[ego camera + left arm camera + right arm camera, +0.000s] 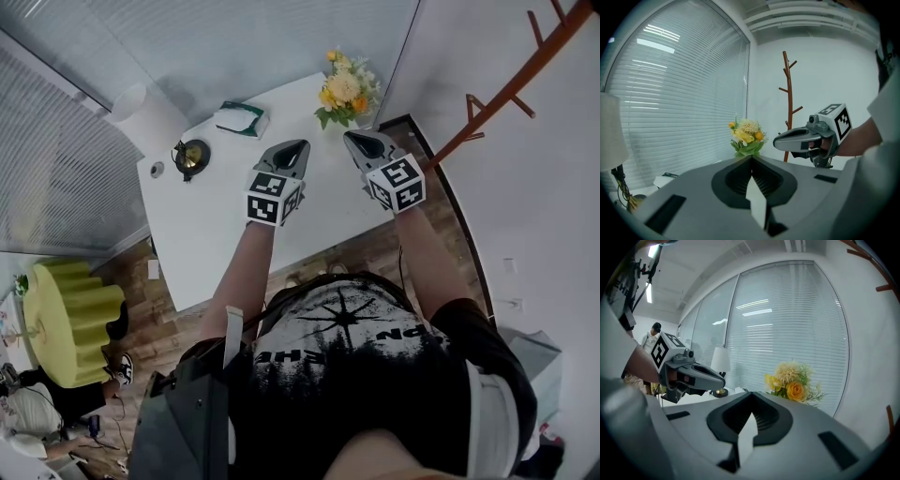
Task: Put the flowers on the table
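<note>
Rust-brown branching coat stand [789, 101] rises far right; white lampshade [131, 101] near slatted blinds [56, 159]; teal-and-white box [241, 118], possibly tissues; lime-yellow scalloped stool [70, 314] on wooden floor [169, 309].

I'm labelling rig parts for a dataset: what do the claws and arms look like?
Both the left claw and right claw are grey, tapered shells with a dark recessed hollow on top, each carrying a white cube printed with black square markers. The person wears a black short-sleeved T-shirt with a pale print.
</note>
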The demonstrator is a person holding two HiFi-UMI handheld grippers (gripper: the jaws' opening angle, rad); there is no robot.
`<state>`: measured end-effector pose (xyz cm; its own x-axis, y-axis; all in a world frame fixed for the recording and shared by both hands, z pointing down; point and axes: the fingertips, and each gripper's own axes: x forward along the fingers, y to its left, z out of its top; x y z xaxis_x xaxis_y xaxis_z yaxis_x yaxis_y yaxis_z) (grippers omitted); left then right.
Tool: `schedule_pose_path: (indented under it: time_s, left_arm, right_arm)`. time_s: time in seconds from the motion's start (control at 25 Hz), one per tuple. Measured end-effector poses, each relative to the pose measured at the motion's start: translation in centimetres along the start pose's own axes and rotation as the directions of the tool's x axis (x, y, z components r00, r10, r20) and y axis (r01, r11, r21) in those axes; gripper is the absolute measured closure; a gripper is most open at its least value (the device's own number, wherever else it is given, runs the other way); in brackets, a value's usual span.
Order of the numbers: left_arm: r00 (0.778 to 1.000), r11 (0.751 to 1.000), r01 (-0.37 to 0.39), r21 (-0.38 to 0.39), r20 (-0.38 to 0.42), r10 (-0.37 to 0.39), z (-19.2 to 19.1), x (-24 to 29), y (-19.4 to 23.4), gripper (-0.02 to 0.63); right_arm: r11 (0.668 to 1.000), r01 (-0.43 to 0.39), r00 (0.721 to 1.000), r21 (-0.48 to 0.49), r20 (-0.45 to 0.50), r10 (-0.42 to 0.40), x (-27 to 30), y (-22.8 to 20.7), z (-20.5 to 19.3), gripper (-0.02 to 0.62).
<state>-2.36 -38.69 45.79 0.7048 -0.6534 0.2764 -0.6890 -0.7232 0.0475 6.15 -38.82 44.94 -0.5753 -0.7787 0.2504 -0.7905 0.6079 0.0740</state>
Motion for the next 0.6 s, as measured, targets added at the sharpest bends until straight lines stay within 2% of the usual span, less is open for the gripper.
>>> schedule_pose_path:
  time_s: [0.6]
  left_arm:
    - [1.0, 1.0, -0.003, -0.011, 0.006, 0.003, 0.12, 0.4, 0.06, 0.595]
  right_arm:
    - [1.0, -0.008, 1.0, -0.01, -0.008, 0.008, -0.17, 0.27, -0.35, 0.578]
